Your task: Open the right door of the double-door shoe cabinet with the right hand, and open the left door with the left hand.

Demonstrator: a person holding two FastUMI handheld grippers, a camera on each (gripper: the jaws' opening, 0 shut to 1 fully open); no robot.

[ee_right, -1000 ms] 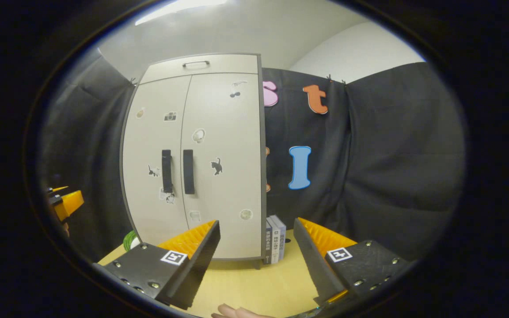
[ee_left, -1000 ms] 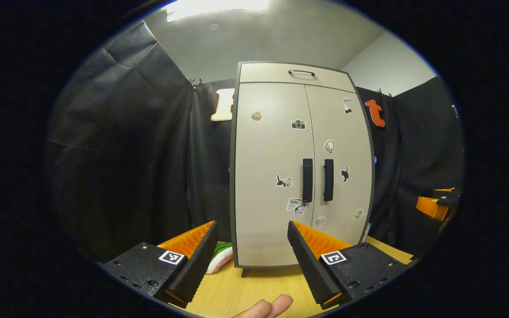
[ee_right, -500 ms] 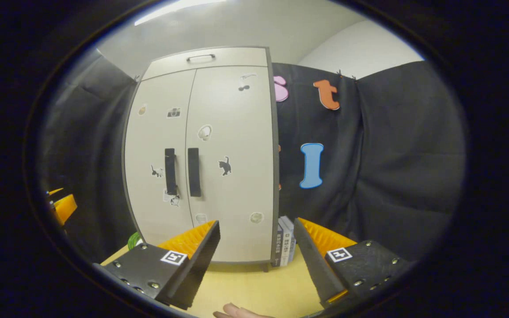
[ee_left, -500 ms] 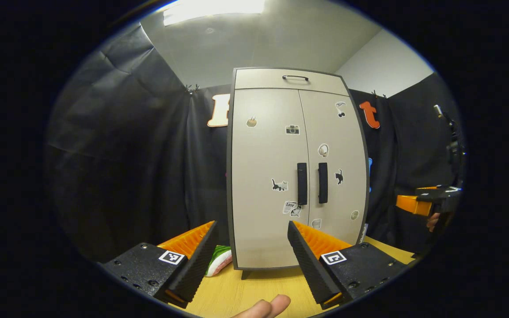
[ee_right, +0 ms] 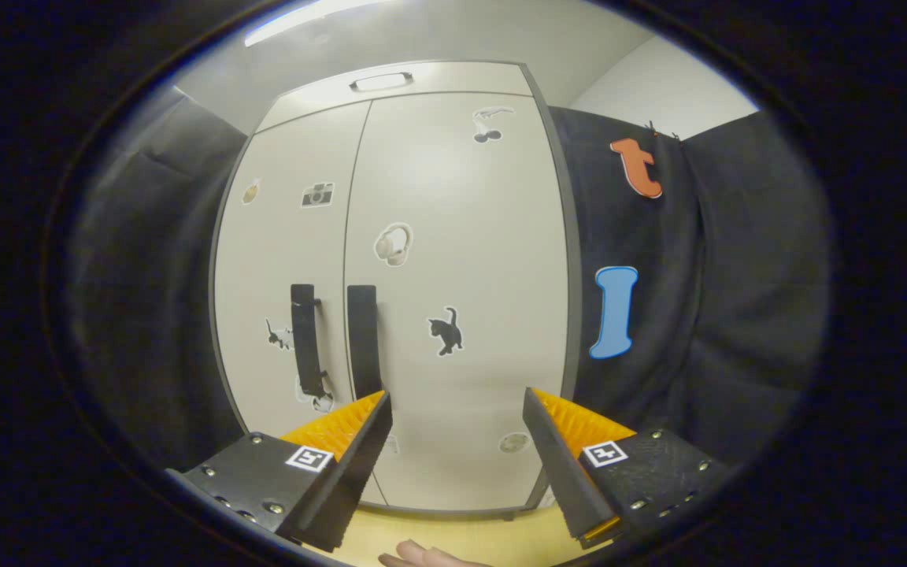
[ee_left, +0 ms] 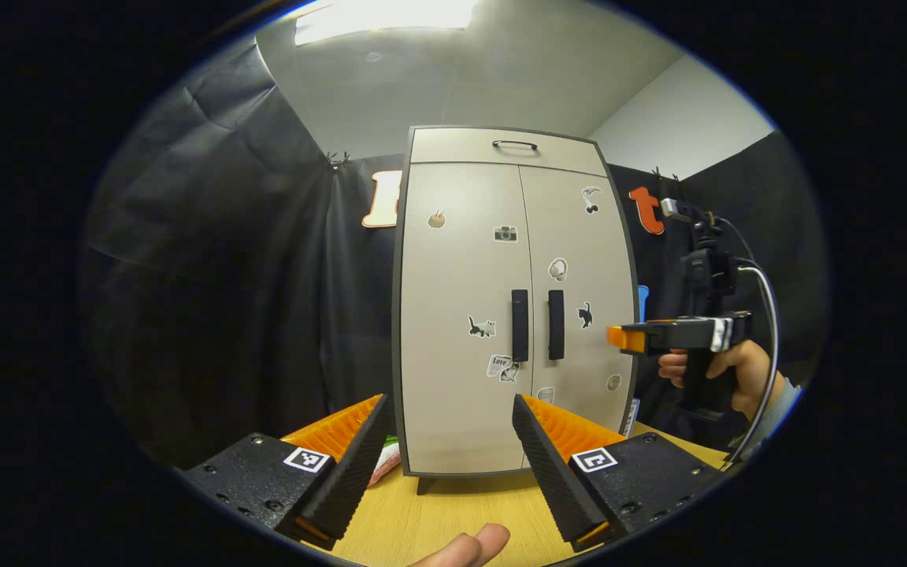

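The beige double-door shoe cabinet [ee_left: 461, 260] stands upright on the table with both doors closed. Two dark vertical handles sit side by side at its middle: the left handle [ee_left: 520, 324] and the right handle [ee_left: 555, 324]. My left gripper [ee_left: 449, 402] is open and empty, well short of the cabinet and low before the left door. In the right gripper view the right door [ee_right: 461, 236] looms close. There my right gripper [ee_right: 456, 398] is open, with the right handle [ee_right: 362, 339] just up and left of its left finger. In the left gripper view, the right gripper [ee_left: 627, 337] hovers before the cabinet's right edge.
The cabinet rests on a light wooden table [ee_left: 453, 512]. A green and white object [ee_left: 385, 465] lies by the cabinet's left foot. A drawer with a thin handle [ee_left: 514, 145] tops the cabinet. A hand [ee_left: 737, 370] and cable [ee_left: 768, 315] trail behind the right gripper.
My right gripper has moved forward and up toward the right door, which now looks much larger in its view. The left gripper has shifted only slightly. Both doors stay closed.
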